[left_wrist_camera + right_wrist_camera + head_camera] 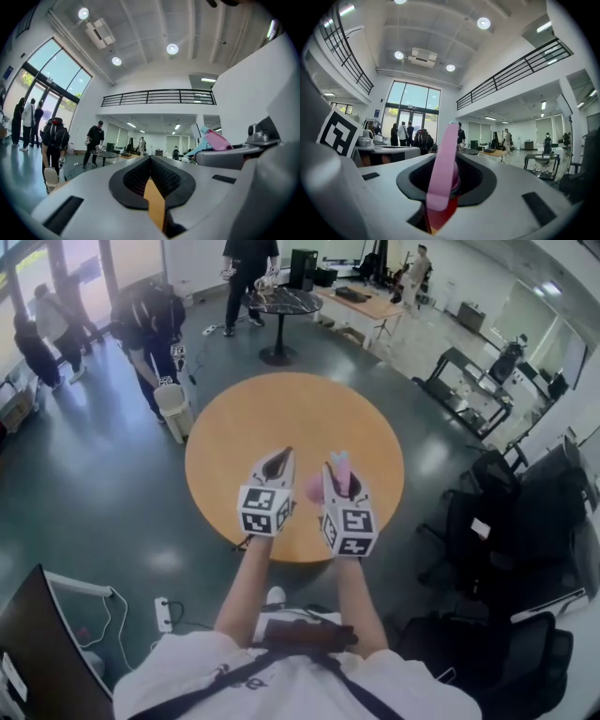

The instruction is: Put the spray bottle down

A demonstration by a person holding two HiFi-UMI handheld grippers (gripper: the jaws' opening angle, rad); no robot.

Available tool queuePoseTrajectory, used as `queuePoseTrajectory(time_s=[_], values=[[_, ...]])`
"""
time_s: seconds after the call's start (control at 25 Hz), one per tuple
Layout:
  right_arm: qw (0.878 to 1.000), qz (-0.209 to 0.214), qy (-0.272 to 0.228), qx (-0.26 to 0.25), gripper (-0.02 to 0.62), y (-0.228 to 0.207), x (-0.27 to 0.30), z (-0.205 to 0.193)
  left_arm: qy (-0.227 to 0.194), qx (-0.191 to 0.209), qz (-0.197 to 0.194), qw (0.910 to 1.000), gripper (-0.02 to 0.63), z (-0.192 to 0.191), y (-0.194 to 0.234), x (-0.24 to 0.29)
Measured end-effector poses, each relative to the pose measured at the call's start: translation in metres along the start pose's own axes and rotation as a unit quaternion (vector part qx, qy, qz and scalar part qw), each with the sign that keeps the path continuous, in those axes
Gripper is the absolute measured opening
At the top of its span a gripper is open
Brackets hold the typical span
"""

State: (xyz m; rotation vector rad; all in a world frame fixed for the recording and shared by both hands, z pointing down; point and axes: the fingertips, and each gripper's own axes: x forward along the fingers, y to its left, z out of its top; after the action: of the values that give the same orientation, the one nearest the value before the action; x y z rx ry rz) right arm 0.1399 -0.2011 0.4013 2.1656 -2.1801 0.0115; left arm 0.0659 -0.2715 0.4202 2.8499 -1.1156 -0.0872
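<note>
Head view, from above: both grippers are held side by side over the near edge of a round orange tabletop point(281, 413). The left gripper point(284, 456) has its jaws drawn together at the tips, with nothing between them; in the left gripper view point(150, 158) only a sliver of the orange tabletop shows through the slot behind the black pads point(133, 180). The right gripper point(339, 476) is clamped on the pink spray bottle point(340, 461), whose head stands up above the jaws. In the right gripper view the bottle's pink part point(443, 173) rises upright between the jaws. Whether the bottle touches the tabletop cannot be told.
</note>
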Motion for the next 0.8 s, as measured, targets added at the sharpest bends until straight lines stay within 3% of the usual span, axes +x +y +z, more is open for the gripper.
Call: queuePoseTrajectory(time_s=[0.28, 0.8], values=[[0.999, -0.014, 0.037, -0.002, 0.129, -0.008, 0.034, -0.023, 0.019, -0.025, 0.000, 0.9995, 0.011, -0.026, 0.022, 0.030], [0.995, -0.016, 0.083, 0.054, 0.130, -0.043, 0.080, -0.079, 0.078, -0.019, 0.001, 0.9968, 0.011, -0.075, 0.025, 0.066]])
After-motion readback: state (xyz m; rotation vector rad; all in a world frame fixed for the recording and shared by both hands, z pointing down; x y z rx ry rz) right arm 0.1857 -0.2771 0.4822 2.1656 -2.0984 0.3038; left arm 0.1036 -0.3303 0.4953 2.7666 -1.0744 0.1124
